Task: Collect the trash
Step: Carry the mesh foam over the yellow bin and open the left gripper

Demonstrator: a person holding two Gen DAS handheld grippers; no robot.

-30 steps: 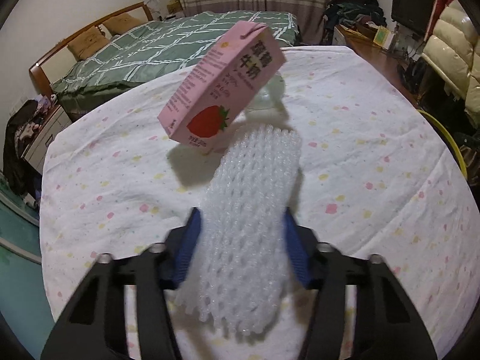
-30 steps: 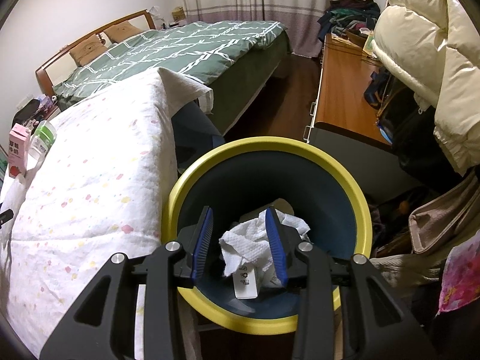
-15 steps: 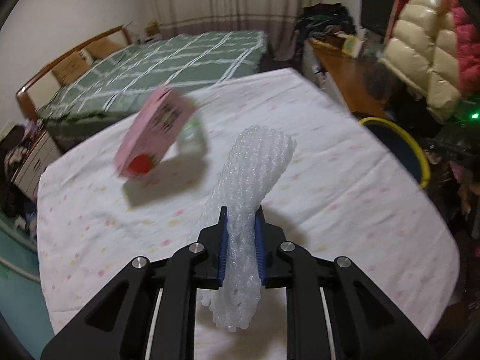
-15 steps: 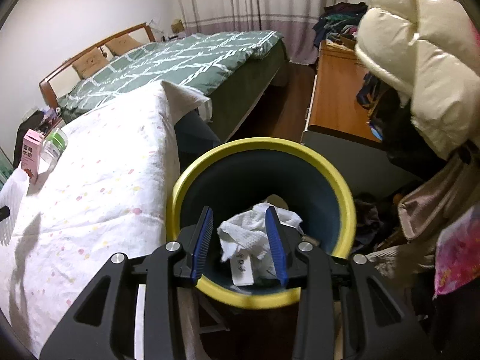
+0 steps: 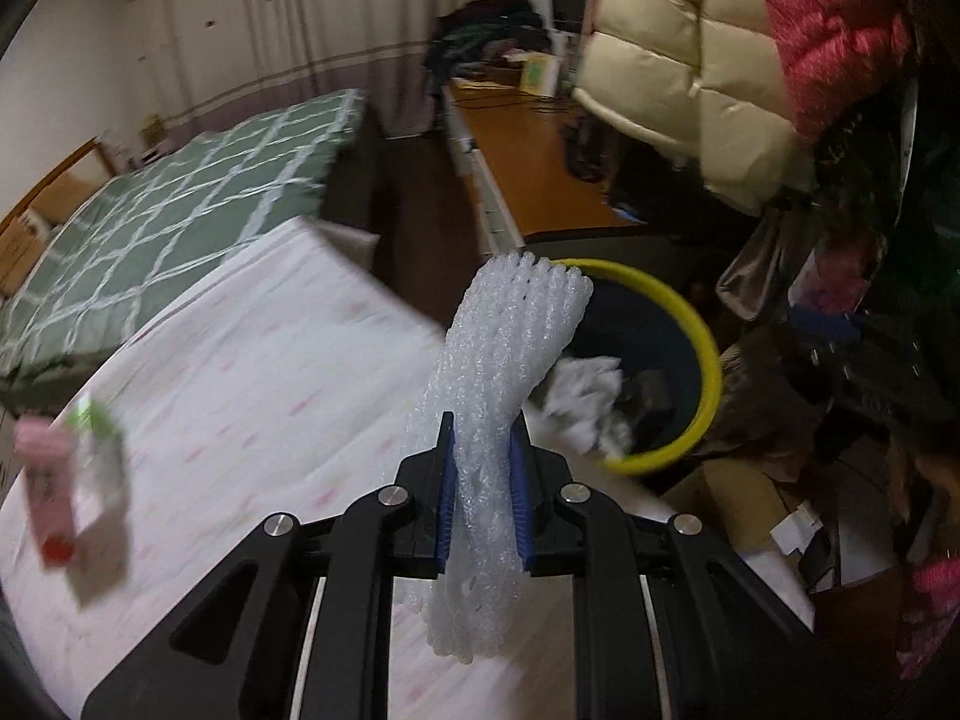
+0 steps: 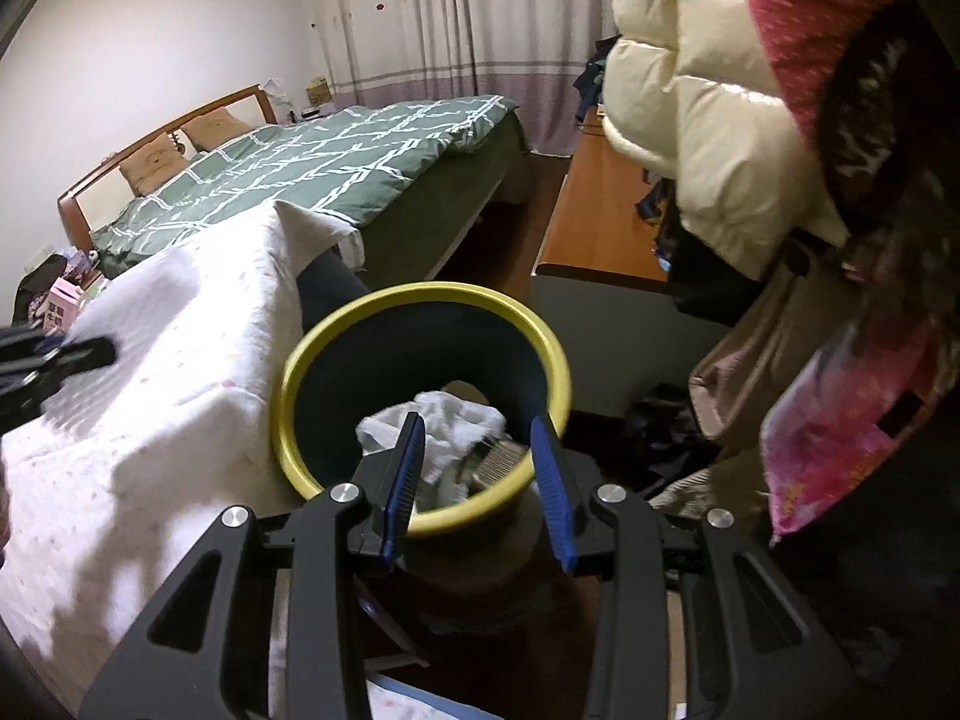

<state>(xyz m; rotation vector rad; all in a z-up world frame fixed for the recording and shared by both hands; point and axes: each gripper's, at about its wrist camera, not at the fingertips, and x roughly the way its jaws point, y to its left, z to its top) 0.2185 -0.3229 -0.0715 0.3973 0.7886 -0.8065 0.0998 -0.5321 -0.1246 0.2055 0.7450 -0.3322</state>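
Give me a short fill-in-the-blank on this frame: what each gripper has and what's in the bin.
1. The left gripper is shut on a white foam ____.
2. The right gripper holds ____.
3. The bin has a ____ rim.
4. Crumpled white ____ lies inside the bin.

Missing words: net; nothing; yellow; paper

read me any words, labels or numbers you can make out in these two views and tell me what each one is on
None can be read.
Pink carton, left wrist view: motion-blurred; only a red patch shows.
Pink carton, right wrist view: dark print marks, too small to read.
Trash in the yellow-rimmed bin: no lettering visible.
Foam net in the left tongs: no print.
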